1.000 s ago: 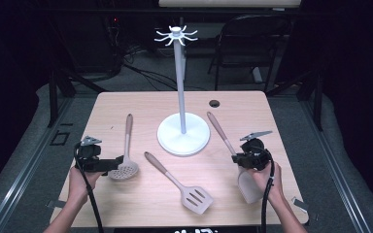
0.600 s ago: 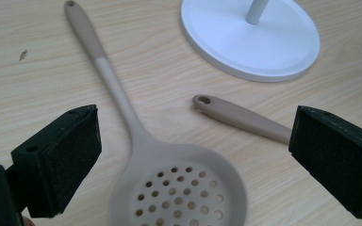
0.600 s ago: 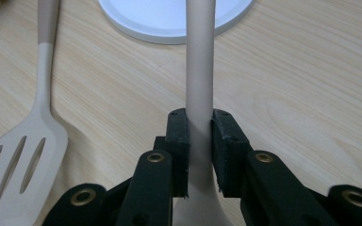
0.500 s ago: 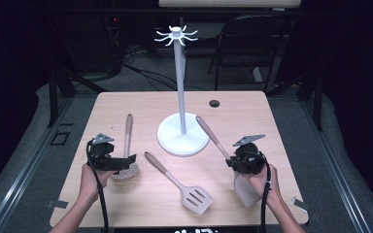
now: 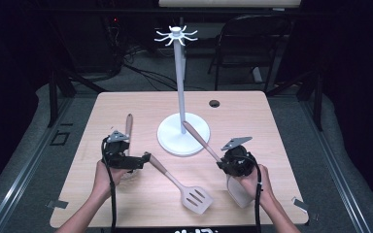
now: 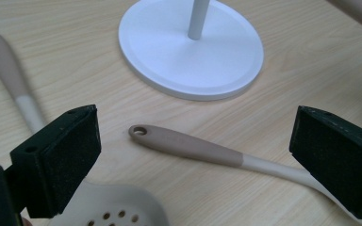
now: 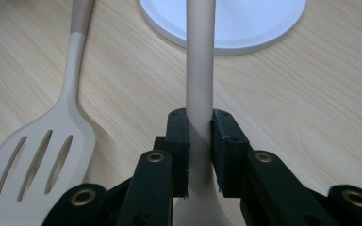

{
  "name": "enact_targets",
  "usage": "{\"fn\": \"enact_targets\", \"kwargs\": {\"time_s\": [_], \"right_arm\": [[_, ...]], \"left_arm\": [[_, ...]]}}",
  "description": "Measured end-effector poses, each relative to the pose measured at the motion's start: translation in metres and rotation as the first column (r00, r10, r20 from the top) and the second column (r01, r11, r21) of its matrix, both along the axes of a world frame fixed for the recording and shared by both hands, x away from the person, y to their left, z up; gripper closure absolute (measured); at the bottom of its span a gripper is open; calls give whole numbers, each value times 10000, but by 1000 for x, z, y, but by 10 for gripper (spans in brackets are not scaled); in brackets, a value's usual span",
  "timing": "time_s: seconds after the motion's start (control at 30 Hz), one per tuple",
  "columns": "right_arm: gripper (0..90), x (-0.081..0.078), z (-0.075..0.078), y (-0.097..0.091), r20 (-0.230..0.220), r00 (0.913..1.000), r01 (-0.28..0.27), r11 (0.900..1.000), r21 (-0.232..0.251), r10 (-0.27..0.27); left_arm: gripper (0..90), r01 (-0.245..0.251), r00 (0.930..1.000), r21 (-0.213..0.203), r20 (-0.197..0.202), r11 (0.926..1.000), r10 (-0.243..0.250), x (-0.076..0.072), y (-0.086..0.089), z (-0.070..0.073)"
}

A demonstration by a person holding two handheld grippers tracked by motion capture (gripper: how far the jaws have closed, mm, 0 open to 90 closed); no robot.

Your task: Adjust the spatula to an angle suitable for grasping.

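Both grippers have shifted inward: left gripper wide over the slotted turner, right gripper clamping one spatula; three utensils total, one rack.

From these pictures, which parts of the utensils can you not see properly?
- Held utensil: its head is hidden under the right gripper in the right gripper view.
- Perforated skimmer: its bowl is cut by the bottom edge in the left gripper view.
- Slotted spatula: its blade is behind a pad there.
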State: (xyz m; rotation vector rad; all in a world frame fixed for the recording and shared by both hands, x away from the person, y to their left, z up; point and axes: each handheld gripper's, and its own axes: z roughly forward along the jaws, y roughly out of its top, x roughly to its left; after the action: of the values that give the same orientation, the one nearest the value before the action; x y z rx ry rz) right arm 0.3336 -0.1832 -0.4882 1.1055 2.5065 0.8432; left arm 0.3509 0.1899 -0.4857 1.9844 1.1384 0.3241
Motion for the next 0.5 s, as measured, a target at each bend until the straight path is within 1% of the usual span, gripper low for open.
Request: {"fn": "enact_targets", "kwargs": {"time_s": [0.07, 0.13, 0.23, 0.27, 0.3, 0.43, 0.5], "right_arm": [[784, 0, -1, 2, 53, 9999, -90, 10000, -3, 90], [784, 0, 0, 6, 46, 9998, -211, 9997, -157, 211], [785, 1, 0, 12, 114, 9993, -353, 9992, -210, 356], [784, 1, 0, 13, 118, 9992, -384, 9991, -200, 386], [784, 1, 0, 14, 168, 9991, -384, 9991, -201, 388], [785, 2, 1, 19, 269, 9986, -454, 9988, -189, 459], [785, 2, 1, 21, 291, 9984, -483, 9986, -196, 488]], "left_arm": [[27, 80, 10000, 7, 5, 10000, -80, 0, -2, 1], [27, 108, 9999, -76, 51, 9999, -108, 1, -6, 1], [27, 303, 9995, -122, 18, 9995, -303, 2, -12, 2], [27, 303, 9995, -186, 32, 9994, -303, 2, -15, 1], [27, 374, 9993, -165, 73, 9992, -373, 2, -16, 2], [28, 515, 9987, -357, 72, 9980, -512, 3, -24, 2], [31, 599, 9982, -383, 73, 9975, -596, 3, -29, 3]]}}
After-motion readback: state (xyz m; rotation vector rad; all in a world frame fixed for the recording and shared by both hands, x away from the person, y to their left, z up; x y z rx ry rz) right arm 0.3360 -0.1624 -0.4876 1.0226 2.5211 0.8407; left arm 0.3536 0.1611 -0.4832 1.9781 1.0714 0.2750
